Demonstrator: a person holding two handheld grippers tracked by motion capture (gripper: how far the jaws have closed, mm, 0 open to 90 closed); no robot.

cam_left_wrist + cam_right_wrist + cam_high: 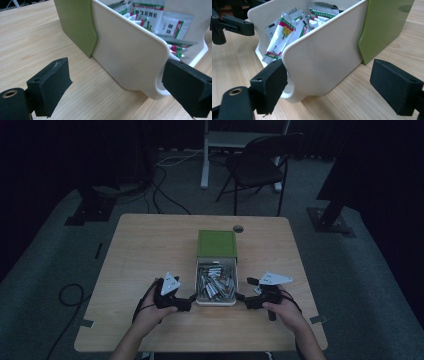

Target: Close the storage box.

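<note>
Both hands hold grippers, left gripper (191, 299) and right gripper (241, 298), jaws open, flanking the cream drawer's (215, 302) front corners; its long axis runs into the green sleeve (216, 243).

Print on the sachets (172, 23) is too small to read.

- Both forearms come in from the near edge of the table, angled inward toward each other.
- Left hand (152, 312) wraps the left gripper (191, 299) from behind; jaws point right, toward the middle.
- Left gripper's jaws spread wide apart, nothing held between them.
- Right hand (284, 312) grips the right gripper (239, 297); jaws point left, facing the other tool.
- Right gripper's jaws likewise stand well apart, nothing clamped.
- Grey three-cornered plates sit on top of each gripper, tilted upward.
- Cables loop back along each wrist.
</note>
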